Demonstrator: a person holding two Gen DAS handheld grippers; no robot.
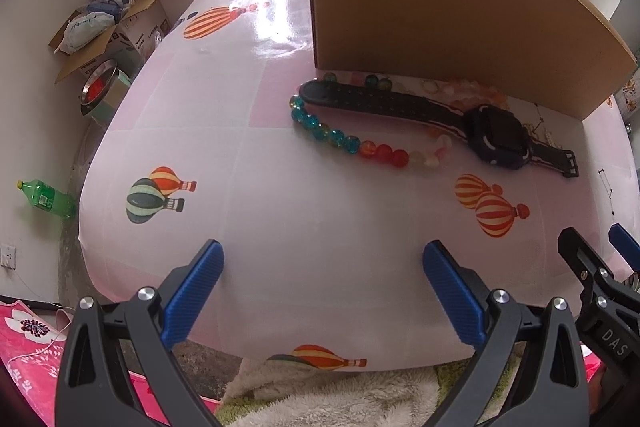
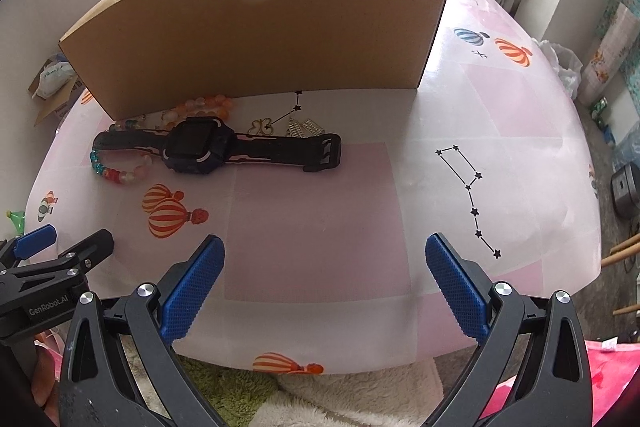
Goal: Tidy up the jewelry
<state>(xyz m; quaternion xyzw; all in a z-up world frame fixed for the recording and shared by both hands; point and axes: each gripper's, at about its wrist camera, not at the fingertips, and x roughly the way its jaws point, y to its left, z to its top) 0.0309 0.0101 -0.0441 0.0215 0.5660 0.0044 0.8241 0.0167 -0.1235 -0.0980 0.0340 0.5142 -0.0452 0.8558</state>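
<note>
On the floor left of the bench (image 1: 280,227) lie a green bottle (image 1: 44,198) and an open carton of oddments (image 1: 108,15). The left gripper (image 1: 322,259) hovers over the near edge of the bench, its blue fingers spread wide and holding nothing. Ahead of it, a beaded bracelet (image 1: 348,143) of teal, red and pale beads curls on the balloon-print cover, touching a black watch (image 1: 496,137) that lies flat with its strap stretched out across the bracelet's loop. Behind the watch, against the wall of a cardboard box (image 1: 440,11), sits an orange-and-white bead string (image 1: 476,93).

Further right, the right gripper (image 2: 324,259) also hovers at the near edge, fingers spread apart and empty. In its view the watch lies ahead and to the left, and just beyond its buckle end, near the foot of the box, rest a small butterfly pendant (image 2: 262,127) and silver ladder-like charms (image 2: 304,127). The bench to the right of these is bare print.
</note>
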